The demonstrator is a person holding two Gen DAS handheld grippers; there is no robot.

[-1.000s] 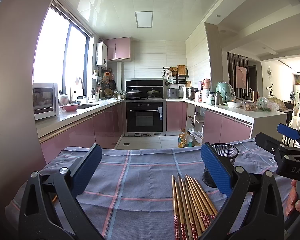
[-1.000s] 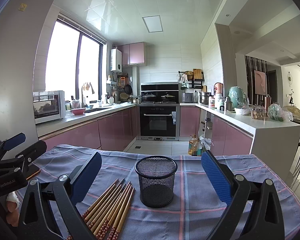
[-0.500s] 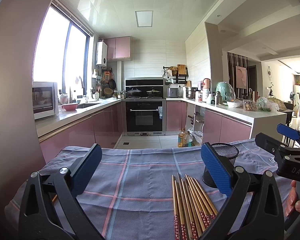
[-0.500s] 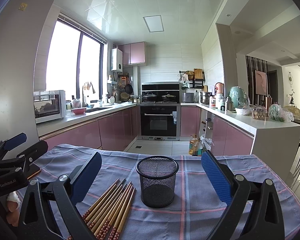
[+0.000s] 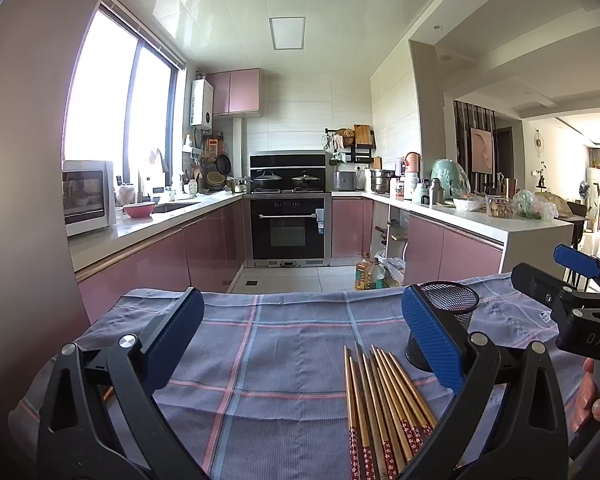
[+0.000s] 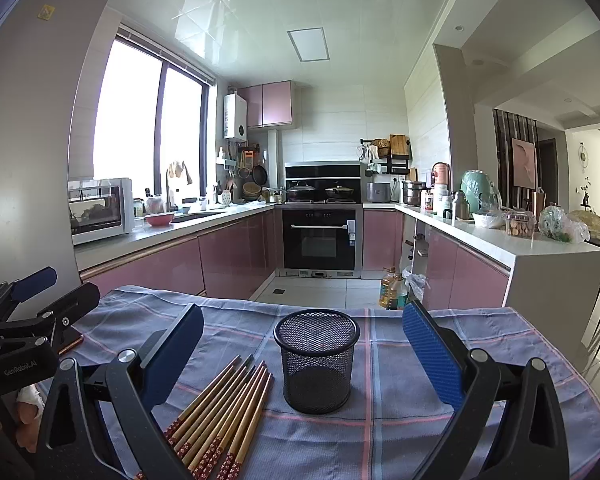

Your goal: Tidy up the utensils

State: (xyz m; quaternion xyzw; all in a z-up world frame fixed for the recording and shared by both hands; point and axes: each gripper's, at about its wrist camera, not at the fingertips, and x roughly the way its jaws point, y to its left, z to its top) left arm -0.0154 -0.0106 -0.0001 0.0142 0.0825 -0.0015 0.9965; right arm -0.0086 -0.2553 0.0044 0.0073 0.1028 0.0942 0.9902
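Your left gripper (image 5: 300, 336) and right gripper (image 6: 302, 344) both hover with jaws wide apart, gripping nothing. The chopsticks (image 6: 224, 412) lie bundled flat on the bench's checked cloth (image 6: 400, 420), just left of the upright mesh cup (image 6: 317, 360), not touching it.

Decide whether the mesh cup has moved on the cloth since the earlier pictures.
No. The mesh cup stands at the same pink stripe of the checked cloth, beside the chopsticks.
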